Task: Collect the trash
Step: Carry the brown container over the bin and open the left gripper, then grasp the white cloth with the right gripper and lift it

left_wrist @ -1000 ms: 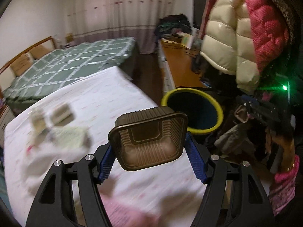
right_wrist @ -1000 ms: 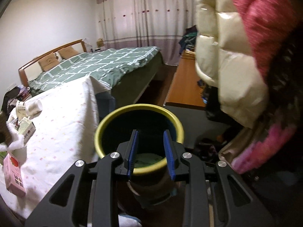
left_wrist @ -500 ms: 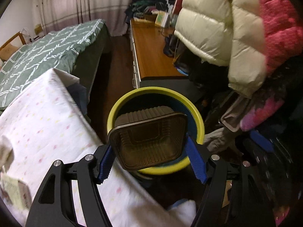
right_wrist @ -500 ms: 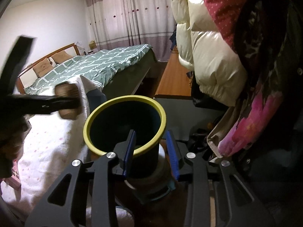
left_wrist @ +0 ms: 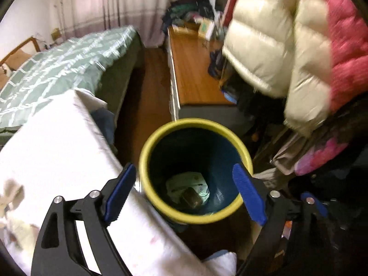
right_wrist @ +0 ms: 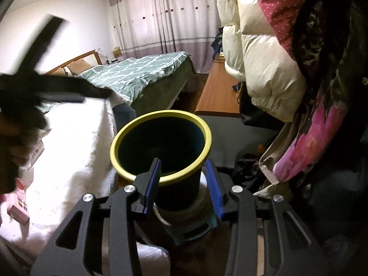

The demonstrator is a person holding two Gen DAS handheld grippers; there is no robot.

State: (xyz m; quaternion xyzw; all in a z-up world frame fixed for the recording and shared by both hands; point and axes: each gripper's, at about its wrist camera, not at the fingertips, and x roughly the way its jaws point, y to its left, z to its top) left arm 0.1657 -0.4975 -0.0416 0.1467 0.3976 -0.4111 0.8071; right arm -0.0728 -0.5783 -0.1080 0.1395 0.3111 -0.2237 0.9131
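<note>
A dark bin with a yellow rim point(left_wrist: 161, 135) stands on the floor beside the white-clothed table point(left_wrist: 57, 142). My left gripper point(left_wrist: 184, 195) is open and empty right above the bin mouth. A brown plastic tray point(left_wrist: 191, 198) lies at the bin's bottom on a green-white wrapper point(left_wrist: 184, 180). In the right wrist view my right gripper point(right_wrist: 184, 184) is open and empty, low in front of the bin point(right_wrist: 179, 184). The left gripper's arm point(right_wrist: 34, 87) is a dark blur at the left of that view.
Pink cartons point(right_wrist: 19, 209) and paper scraps point(left_wrist: 13, 207) lie on the table. A green bed point(left_wrist: 57, 69) is behind it. A wooden bench point(left_wrist: 193, 69) and hanging coats point(left_wrist: 287, 46) crowd the right side. Clothes lie on the floor by the bin.
My left gripper swung over the bin, opened and let go of the brown tray, which now lies inside the bin. My right gripper drew back a little and stayed open.
</note>
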